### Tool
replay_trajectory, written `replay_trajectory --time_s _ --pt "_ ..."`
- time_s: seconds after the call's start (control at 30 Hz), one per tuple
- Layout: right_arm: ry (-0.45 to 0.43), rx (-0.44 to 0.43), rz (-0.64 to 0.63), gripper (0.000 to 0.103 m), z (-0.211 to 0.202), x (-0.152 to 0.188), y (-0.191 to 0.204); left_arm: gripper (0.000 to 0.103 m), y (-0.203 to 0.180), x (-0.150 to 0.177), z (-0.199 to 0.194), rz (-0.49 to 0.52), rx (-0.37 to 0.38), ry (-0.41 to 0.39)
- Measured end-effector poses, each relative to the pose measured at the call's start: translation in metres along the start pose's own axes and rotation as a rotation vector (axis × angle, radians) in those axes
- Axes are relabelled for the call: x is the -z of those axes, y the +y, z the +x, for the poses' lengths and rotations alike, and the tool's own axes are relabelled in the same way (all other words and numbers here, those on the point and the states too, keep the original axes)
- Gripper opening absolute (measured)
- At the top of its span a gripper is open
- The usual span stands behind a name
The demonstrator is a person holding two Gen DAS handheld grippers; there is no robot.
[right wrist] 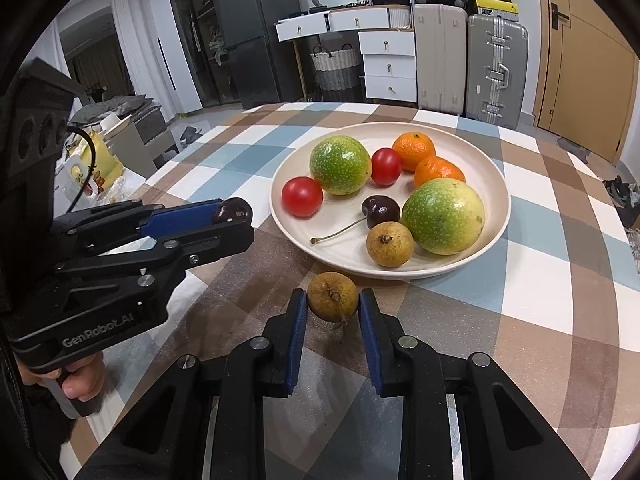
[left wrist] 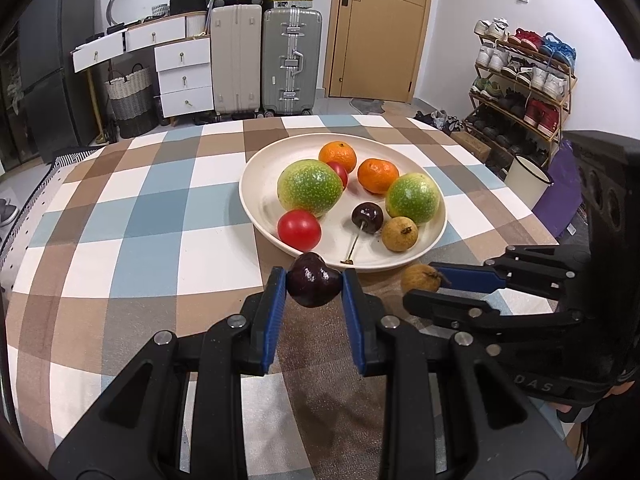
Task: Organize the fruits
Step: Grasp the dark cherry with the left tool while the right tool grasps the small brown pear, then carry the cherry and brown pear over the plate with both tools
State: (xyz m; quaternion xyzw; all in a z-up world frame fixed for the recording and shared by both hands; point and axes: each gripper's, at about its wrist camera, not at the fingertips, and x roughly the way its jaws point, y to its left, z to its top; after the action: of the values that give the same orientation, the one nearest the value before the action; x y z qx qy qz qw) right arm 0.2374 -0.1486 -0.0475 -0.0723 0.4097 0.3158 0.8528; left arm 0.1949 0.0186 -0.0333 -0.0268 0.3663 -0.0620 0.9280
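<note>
My left gripper (left wrist: 314,285) is shut on a dark cherry (left wrist: 313,285) just before the near rim of the cream plate (left wrist: 256,200). It also shows in the right wrist view (right wrist: 234,220), with the cherry (right wrist: 232,210) in its tips. My right gripper (right wrist: 333,300) is shut on a brownish-yellow longan (right wrist: 332,296), close to the plate's near rim (right wrist: 400,274). The longan also shows in the left wrist view (left wrist: 420,278). The plate holds two green passion fruits, two oranges, two red tomatoes, a stemmed cherry (left wrist: 367,217) and another longan (left wrist: 399,233).
The plate sits on a round table with a checked cloth (left wrist: 152,216). Beyond the table stand suitcases (left wrist: 292,62), white drawers, a basket, a door and a shoe rack (left wrist: 524,88). A white enamel pot (left wrist: 526,178) stands off the table's right edge.
</note>
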Motion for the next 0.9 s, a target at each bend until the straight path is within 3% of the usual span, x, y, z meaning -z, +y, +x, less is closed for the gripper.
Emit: replay_trajectory --time_s 0.63,0.9 --pt "-0.176 -0.020 0.078 0.027 -0.042 -0.007 -0.020 0.026 -0.002 -0.004 -0.008 -0.009 -0.006 -0.045" --pt "-0.200 -0.013 0.105 0.027 -0.047 -0.011 -0.028 0.026 -0.009 -0.011 -0.012 0.002 0.001 -0.063"
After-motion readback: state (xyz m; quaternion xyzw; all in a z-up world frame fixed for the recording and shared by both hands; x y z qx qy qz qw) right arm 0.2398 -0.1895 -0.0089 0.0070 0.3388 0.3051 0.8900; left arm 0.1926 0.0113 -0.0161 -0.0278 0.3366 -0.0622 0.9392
